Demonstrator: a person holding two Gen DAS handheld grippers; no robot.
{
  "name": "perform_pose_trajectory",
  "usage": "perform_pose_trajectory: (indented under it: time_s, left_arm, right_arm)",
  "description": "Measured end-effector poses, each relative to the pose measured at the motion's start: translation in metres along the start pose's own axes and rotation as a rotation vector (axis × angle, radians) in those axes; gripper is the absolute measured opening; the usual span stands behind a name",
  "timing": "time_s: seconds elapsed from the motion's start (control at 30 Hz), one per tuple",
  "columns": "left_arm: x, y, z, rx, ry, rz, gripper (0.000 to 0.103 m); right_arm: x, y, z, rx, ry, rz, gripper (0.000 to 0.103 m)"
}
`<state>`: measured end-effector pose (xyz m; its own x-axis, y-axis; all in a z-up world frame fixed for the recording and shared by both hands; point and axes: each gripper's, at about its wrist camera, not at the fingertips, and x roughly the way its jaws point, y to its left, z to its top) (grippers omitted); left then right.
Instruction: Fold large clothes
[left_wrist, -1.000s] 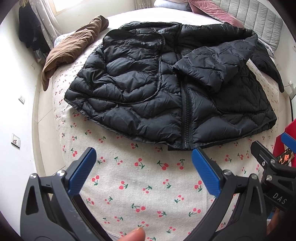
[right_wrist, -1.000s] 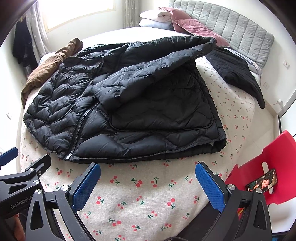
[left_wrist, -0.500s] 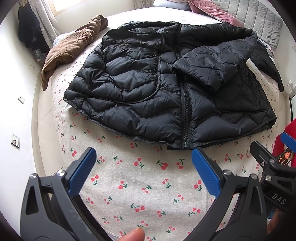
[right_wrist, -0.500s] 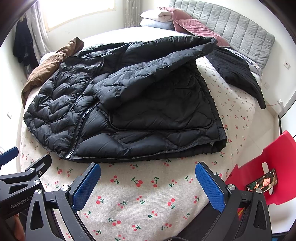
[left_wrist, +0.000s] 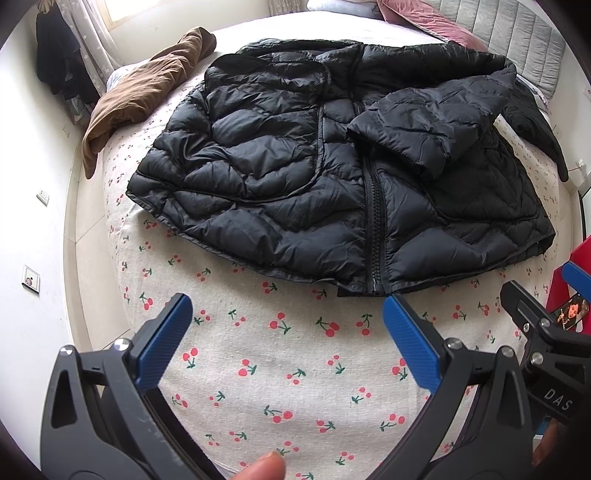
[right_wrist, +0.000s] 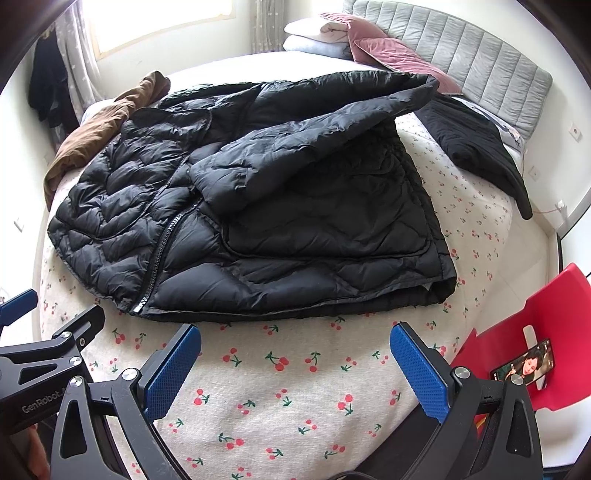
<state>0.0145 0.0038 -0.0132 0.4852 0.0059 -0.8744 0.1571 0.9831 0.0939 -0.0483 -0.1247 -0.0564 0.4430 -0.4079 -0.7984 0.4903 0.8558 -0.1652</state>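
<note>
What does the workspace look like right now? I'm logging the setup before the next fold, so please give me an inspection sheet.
Surface: bed with cherry-print sheet, bare in front of both grippers.
Job's things: black puffer jacket lies flat, zipped; one sleeve folded across the front.
Clutter: brown garment at the far left edge; second black garment near the headboard; pillows at the head.
Grippers: left gripper open, empty, short of the hem; right gripper open, empty, short of the hem.
Cables: thin cord at the wall by the bed.
Surroundings: red chair holding a phone; grey headboard; window; dark clothes hanging by the curtain.
</note>
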Motion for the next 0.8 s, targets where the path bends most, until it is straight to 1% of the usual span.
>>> perform_pose_trajectory:
  time_s: [0.4,0.53,0.6,0.7,0.8]
  left_arm:
    - [0.008,0.004,0.003,-0.004,0.013,0.007,0.103]
    - [0.013,0.007,0.006,0.008,0.001,0.012,0.103]
    - [0.018,0.010,0.011,0.027,-0.003,-0.001,0.103]
    - [0.021,0.018,0.019,0.052,-0.027,-0.068,0.103]
    - [0.020,0.025,0.030,0.080,-0.056,-0.087,0.103]
  right_arm:
    - [0.007,0.000,0.004,-0.009,0.007,0.007,0.103]
    - [0.014,0.000,0.007,-0.020,0.018,0.017,0.103]
    - [0.018,-0.002,0.010,-0.031,0.021,0.018,0.103]
    - [0.023,-0.008,0.017,-0.060,0.021,-0.002,0.103]
    - [0.029,-0.020,0.028,-0.069,0.014,-0.022,0.103]
